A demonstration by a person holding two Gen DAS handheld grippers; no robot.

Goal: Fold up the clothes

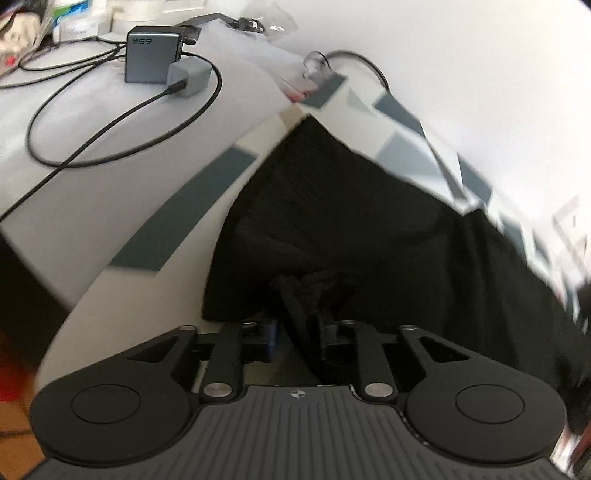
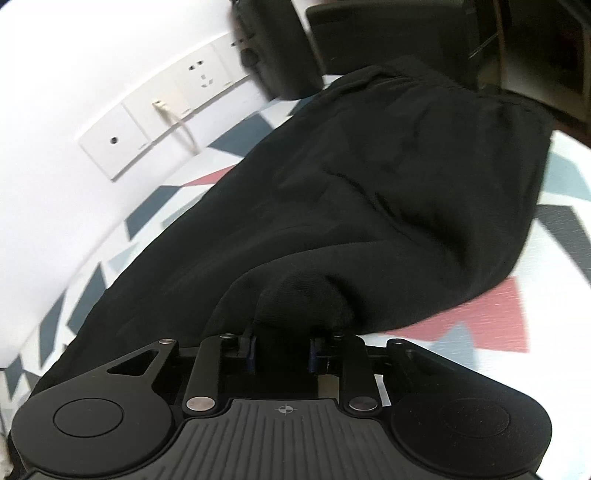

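Note:
A black garment (image 1: 351, 221) lies on a white cloth with grey, blue and red shapes (image 1: 177, 214). My left gripper (image 1: 301, 332) is shut on a bunched edge of the garment, which hangs from the fingers. In the right wrist view the same black garment (image 2: 369, 192) spreads across the patterned cloth (image 2: 491, 325). My right gripper (image 2: 282, 350) is shut on a thick fold of it, with fabric filling the gap between the blue pads.
A grey charger block (image 1: 151, 55) with black cables (image 1: 122, 122) lies on the white surface at the far left. Wall sockets (image 2: 162, 114) sit on the white wall at the left of the right wrist view. Dark furniture (image 2: 388, 33) stands behind.

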